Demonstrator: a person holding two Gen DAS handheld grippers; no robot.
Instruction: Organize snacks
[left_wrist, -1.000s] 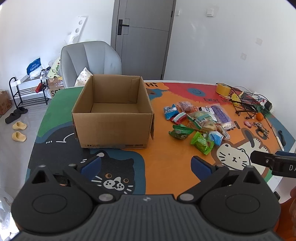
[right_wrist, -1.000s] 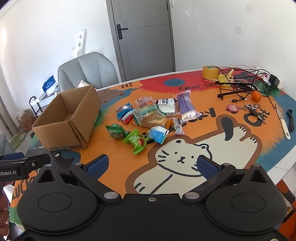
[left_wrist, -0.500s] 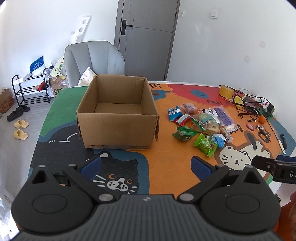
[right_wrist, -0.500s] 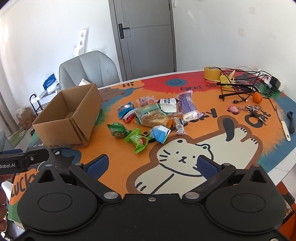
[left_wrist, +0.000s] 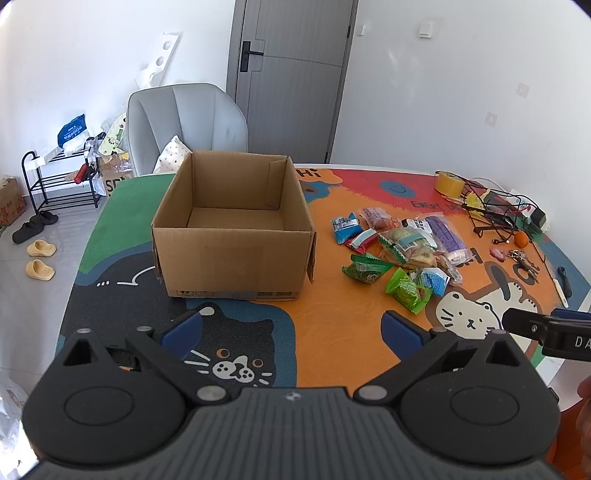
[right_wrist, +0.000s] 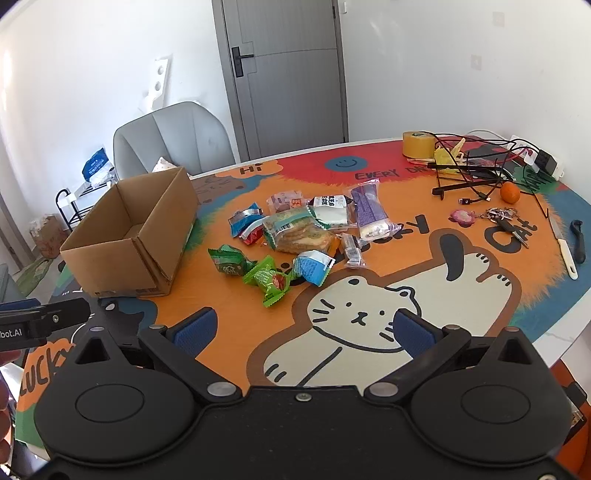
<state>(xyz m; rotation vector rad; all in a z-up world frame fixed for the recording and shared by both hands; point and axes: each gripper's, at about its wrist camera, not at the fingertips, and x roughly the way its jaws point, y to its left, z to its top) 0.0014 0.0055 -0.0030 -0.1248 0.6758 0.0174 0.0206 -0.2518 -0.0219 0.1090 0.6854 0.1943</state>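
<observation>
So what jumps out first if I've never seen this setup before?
Probably the bright cartoon-cat table mat, then the empty cardboard box on its left part. Right of the box lies a heap of snack packets, untouched, with both open grippers, left gripper and right gripper, short of it.

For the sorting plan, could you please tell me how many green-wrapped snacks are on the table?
2. Dark green packet at the pile's near-left edge; bright green packet just right of it, nearer the camera. Others may hide underneath.

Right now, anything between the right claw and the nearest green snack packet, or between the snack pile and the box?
Nothing visible. Bare mat lies between the open right claw and the green snack packet. Bare mat also separates it from the empty cardboard box, whose top is open.
</observation>
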